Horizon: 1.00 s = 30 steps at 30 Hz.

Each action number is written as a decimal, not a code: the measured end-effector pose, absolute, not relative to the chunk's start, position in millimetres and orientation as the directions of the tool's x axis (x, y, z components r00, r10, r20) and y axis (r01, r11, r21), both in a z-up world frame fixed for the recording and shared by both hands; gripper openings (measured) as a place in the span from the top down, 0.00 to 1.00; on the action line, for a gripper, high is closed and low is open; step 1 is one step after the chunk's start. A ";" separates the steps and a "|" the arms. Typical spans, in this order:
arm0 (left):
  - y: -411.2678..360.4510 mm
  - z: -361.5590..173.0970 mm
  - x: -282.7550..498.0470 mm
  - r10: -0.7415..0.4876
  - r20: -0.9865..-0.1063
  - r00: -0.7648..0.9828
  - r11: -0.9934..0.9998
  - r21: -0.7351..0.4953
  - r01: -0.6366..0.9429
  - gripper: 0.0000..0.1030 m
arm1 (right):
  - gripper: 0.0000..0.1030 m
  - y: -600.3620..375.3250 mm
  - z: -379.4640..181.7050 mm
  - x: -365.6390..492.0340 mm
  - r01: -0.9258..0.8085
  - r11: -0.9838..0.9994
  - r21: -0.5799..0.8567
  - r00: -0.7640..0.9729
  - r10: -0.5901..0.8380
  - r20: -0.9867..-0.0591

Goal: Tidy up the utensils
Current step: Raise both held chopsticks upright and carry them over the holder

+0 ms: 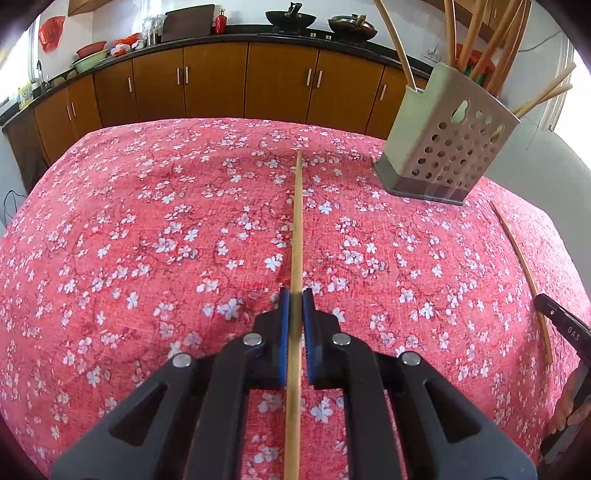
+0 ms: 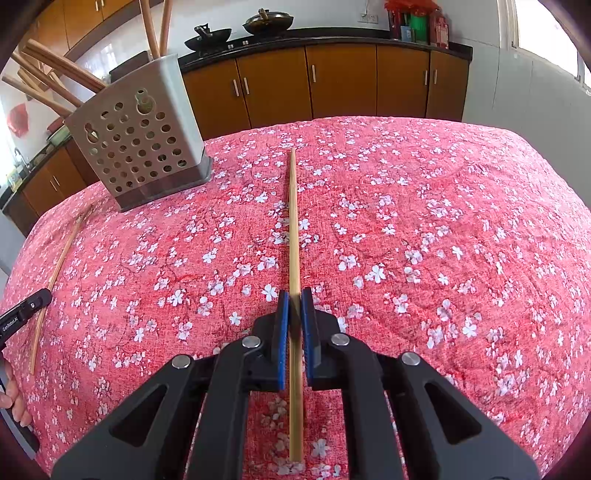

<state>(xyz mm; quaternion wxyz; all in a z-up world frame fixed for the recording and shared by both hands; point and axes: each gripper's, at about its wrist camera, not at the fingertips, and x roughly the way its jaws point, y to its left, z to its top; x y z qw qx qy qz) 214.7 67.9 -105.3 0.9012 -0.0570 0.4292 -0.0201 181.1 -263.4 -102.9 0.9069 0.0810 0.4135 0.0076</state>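
My left gripper [image 1: 296, 295] is shut on a wooden chopstick [image 1: 297, 229] that points forward over the red floral tablecloth [image 1: 147, 240]. My right gripper [image 2: 294, 295] is shut on another wooden chopstick [image 2: 293, 229], also pointing forward. A grey perforated utensil holder [image 1: 448, 147] with several chopsticks in it stands at the far right in the left wrist view and at the far left in the right wrist view [image 2: 140, 147]. Each view shows the other gripper's chopstick at its side edge: in the left wrist view [image 1: 524, 273], in the right wrist view [image 2: 55, 273].
Brown kitchen cabinets [image 1: 221, 81] with a black counter run behind the table. Woks [image 1: 290, 18] sit on the stove. The other gripper's black body shows at the edge of each view: the right one [image 1: 561, 321], the left one [image 2: 22, 310].
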 end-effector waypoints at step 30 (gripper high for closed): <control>49.9 -94.2 203.9 -0.031 -0.773 0.633 0.999 -0.019 0.026 0.92 | 0.93 -261.7 -90.4 167.1 0.035 0.988 0.151 0.656 0.091 -0.749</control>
